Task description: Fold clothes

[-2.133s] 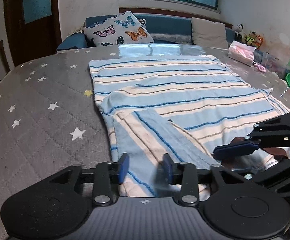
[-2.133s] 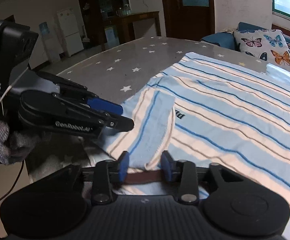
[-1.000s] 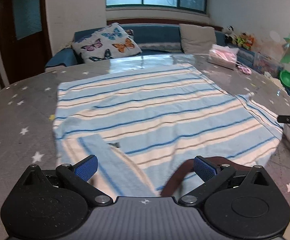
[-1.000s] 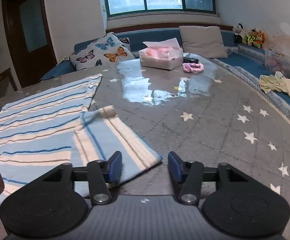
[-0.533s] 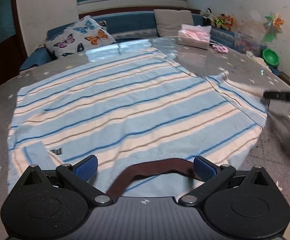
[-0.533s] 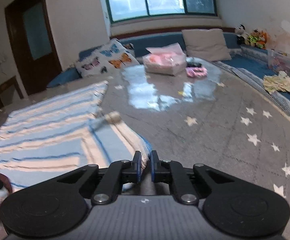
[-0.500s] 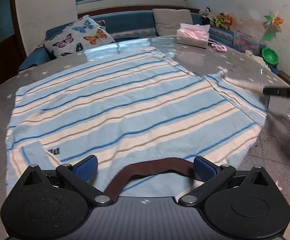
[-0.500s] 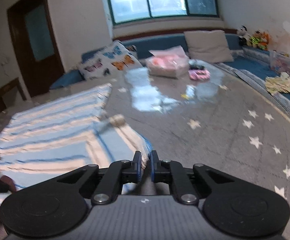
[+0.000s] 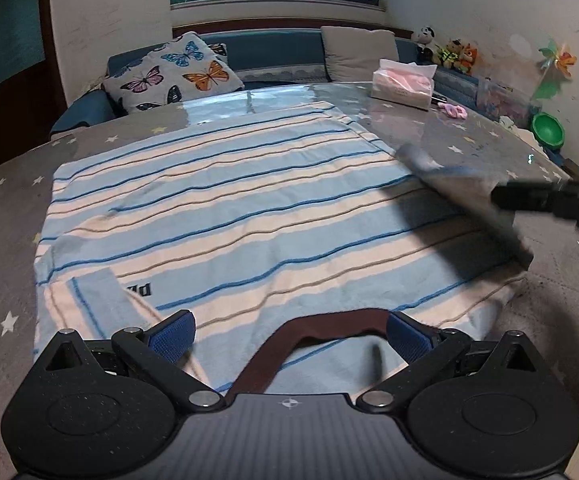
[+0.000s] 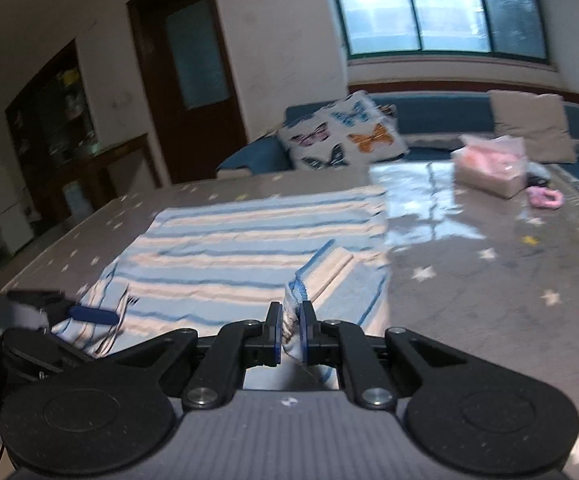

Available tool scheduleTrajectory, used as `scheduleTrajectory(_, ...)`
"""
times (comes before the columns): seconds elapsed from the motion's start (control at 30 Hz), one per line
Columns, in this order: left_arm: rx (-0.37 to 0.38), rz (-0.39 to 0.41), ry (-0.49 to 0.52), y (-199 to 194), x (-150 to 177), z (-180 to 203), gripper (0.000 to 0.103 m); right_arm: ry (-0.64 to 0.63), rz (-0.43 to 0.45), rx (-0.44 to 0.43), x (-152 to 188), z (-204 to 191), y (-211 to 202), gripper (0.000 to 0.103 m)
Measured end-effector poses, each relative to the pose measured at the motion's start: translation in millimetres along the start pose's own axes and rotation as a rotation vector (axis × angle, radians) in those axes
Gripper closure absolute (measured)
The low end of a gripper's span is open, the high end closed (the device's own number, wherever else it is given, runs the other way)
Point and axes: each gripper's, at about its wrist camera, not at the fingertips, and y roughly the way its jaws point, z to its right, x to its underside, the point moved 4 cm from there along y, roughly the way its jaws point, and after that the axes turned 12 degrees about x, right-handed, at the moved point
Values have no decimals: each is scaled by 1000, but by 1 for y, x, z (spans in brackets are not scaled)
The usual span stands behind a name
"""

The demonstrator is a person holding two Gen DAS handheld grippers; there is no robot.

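A blue and cream striped shirt (image 9: 225, 216) lies flat on the grey star-patterned table (image 9: 5, 208), its brown collar (image 9: 313, 324) nearest me. My left gripper (image 9: 289, 336) is open, its blue pads either side of the collar. My right gripper (image 10: 288, 330) is shut on the shirt's right sleeve (image 10: 329, 276) and holds it lifted off the table. In the left wrist view the right gripper (image 9: 545, 200) comes in from the right edge with the raised sleeve (image 9: 461, 192). The left sleeve (image 9: 85, 304) lies folded in over the shirt.
A pink tissue pack (image 9: 403, 84) and a pink hair tie (image 9: 455, 110) lie at the table's far right. A green bowl (image 9: 547, 132) sits beyond the right edge. A sofa with a butterfly cushion (image 9: 173, 76) runs behind the table.
My right gripper shut on the right sleeve and has lifted it up and leftward over the shirt. My left gripper, earlier at the left sleeve, opened and moved to the collar.
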Motion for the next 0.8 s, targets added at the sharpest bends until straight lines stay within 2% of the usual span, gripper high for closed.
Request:
scheduleTrajectory(0.1,-2,0,-13,-1,3,-4,0,-6,-47,-51,11,-14,11,88)
scheduleTrajectory(0.2,-3,4,-17,-4,4,-6,0,-19,-83,-67,22,-21,13,88)
scheduleTrajectory(0.33,-8,11,-23,-8,4,-11,0,-11,-90,-14,23,-2,11,88)
scheduleTrajectory(0.53,-12,17,-36,-9,3,-14,0,-26,-169,47,36,23,20,88)
scheduleTrajectory(0.7,-19,30,-32,-14,-1,-16,0,-16,-130,38,18,29,20,87)
scheduleTrajectory(0.8,-26,32,-40,-16,-1,-17,0,-34,-126,60,9,29,36,87)
